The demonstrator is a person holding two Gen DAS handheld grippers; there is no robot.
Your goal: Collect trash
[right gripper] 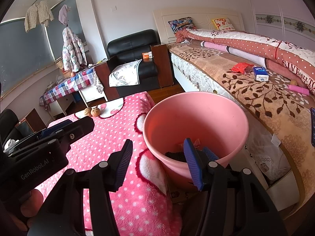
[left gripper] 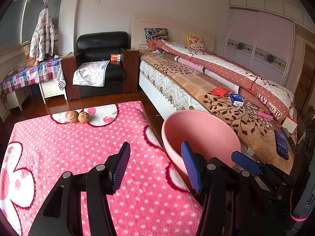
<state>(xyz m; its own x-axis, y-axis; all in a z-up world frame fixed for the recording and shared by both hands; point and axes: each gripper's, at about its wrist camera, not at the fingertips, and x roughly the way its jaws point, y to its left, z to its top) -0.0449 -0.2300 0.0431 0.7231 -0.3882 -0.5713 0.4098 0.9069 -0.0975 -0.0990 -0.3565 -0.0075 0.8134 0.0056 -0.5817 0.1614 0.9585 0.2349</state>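
1. The left gripper hangs over the right edge of the table, which is covered in a pink dotted blanket; its blue fingers stand apart with nothing between them.
2. The right gripper sits just beside it, partly over the rim of the pink bucket; its fingers are also apart and hold nothing.
3. The bucket stands between the table's right edge and the bed, touching or nearly touching the blanket.
4. Inside the bucket, low against its near wall, lie some dark and reddish scraps (partly hidden by the right finger, so what they are is unclear).
5. Two walnuts rest side by side, touching, near the table's far edge.
6. On the bed's near side lie a red wrapper and, just beside it, a blue tissue pack; further along are a pink tube and a phone.
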